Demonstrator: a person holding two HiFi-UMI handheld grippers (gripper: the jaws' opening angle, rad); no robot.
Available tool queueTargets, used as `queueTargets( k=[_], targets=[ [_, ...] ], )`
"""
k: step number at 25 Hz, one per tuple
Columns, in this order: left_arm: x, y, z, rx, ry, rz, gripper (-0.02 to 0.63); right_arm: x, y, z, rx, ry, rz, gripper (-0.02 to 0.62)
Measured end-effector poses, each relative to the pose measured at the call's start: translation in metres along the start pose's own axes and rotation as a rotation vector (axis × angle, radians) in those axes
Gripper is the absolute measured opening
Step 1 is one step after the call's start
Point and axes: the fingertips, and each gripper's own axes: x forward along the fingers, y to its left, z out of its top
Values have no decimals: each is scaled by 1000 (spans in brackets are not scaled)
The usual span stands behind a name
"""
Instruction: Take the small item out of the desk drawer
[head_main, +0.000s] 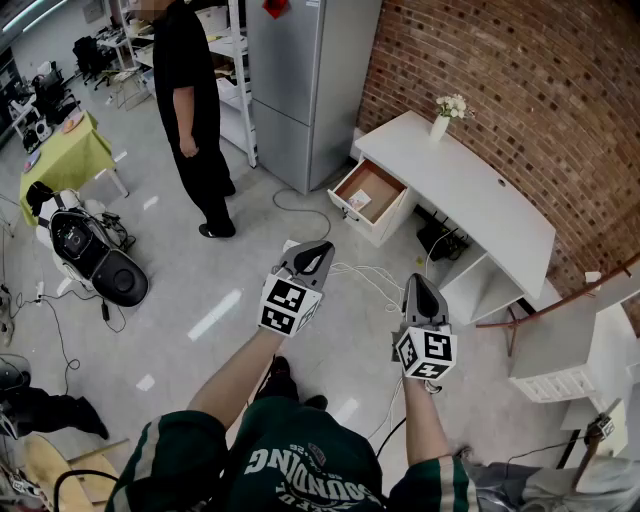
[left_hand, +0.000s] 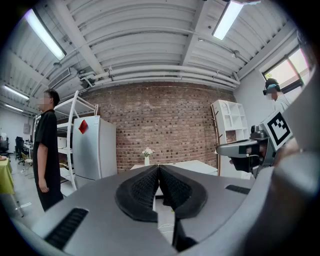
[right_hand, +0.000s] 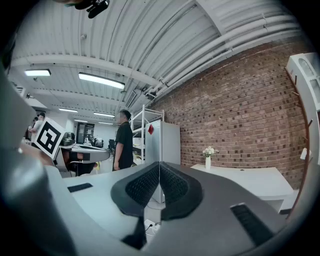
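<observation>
L forearm (head_main: 232, 372) and R forearm (head_main: 427, 425) are stretched fwd, elbows bent. L gripper (head_main: 316, 252) is held approx. level, jaws pressed together, nothing between. R gripper (head_main: 419, 287) is held level alongside, apart from it, jaws likewise closed, nothing gripped.

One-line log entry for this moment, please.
left gripper: shut, empty | right gripper: shut, empty | drawer: open | small item: in drawer | both grippers: away from desk
</observation>
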Motion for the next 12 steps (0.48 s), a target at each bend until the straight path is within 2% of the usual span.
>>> queueTargets(
  k=[12],
  targets=[
    [3,-3,10,12,-13,-1,17,0,5,-4,-51,18,15,25]
  ],
)
